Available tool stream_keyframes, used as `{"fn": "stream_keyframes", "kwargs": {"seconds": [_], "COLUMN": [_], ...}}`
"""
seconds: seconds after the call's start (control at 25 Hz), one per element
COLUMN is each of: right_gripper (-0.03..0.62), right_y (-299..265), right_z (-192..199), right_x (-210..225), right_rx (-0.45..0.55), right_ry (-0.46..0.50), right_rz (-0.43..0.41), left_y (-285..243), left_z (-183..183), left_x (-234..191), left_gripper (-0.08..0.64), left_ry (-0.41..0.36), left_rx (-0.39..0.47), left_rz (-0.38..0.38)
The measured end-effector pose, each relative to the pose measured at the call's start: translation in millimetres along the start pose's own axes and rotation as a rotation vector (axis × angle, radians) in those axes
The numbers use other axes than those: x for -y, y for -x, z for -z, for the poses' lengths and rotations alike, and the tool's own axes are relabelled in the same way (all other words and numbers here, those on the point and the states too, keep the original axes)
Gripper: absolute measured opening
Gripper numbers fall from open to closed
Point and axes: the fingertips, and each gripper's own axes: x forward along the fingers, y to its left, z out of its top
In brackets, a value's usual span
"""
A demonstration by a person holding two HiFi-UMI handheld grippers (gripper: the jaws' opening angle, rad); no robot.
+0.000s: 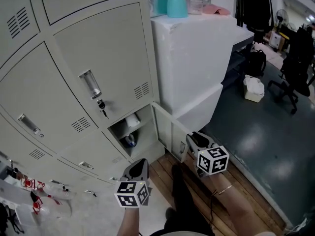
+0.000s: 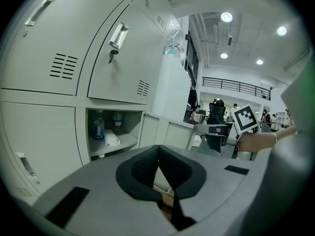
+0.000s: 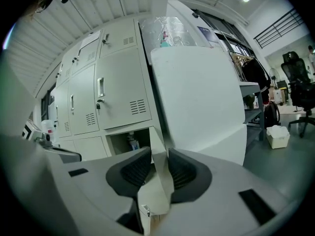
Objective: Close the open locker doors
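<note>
The grey lockers [image 1: 74, 73] have one open compartment [image 1: 129, 132] in the bottom row, with a bottle and a white roll inside. Its door [image 1: 167, 127] stands swung out to the right. My right gripper [image 1: 194, 140] reaches the door's free edge. In the right gripper view the door's edge [image 3: 158, 186] sits between the pads [image 3: 183, 168], which close on it from both sides. My left gripper [image 1: 137, 167] hangs lower left of the opening, shut and holding nothing. In the left gripper view the open compartment [image 2: 110, 132] and its door [image 2: 165, 134] lie ahead.
A tall white block [image 1: 197, 58] stands right of the lockers, just behind the open door, with teal bottles [image 1: 176, 1] on top. A key hangs in the lock [image 1: 102, 108] of the door above. A white bin [image 1: 254, 88] and an office chair [image 1: 295, 77] stand at right.
</note>
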Motion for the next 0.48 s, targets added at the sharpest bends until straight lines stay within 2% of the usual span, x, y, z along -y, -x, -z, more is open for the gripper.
{"fn": "stream_keyframes", "kwargs": {"seconds": [0.48], "right_gripper": [0.1], "right_y": [-1], "right_z": [10], "right_x": [-65], "right_rx": [-0.041], "right_ry": [0.086], "right_rz": [-0.086], "left_y": [31], "left_z": [-13], "left_x": [-20], "left_gripper": [0.02], "left_ry": [0.023], "left_rx": [0.053], "left_rz": [-0.059]}}
